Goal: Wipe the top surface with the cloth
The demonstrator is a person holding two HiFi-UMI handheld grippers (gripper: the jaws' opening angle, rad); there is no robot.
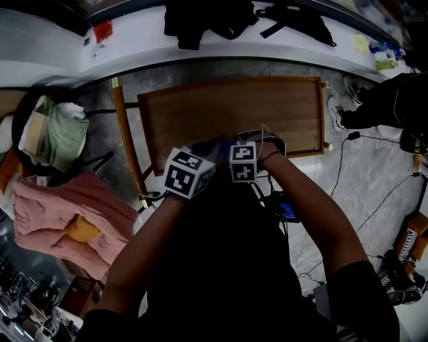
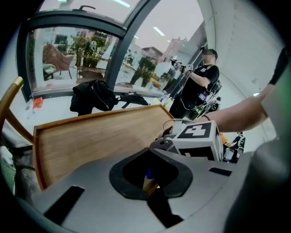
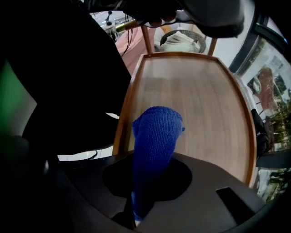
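The wooden table top with a raised rim lies ahead of me, bare. Both grippers hover side by side over its near edge. My right gripper is shut on a blue knitted cloth, which sticks out forward over the wood near the table's corner. In the head view only its marker cube shows clearly. My left gripper has its grey jaws together with nothing held; a speck of blue shows through their opening. The right gripper's cube sits just to its right.
A chair frame stands against the table's left side. A basket of laundry and a pink heap lie left. Black bags rest on the far ledge. Cables cross the floor right. A person stands beyond the table.
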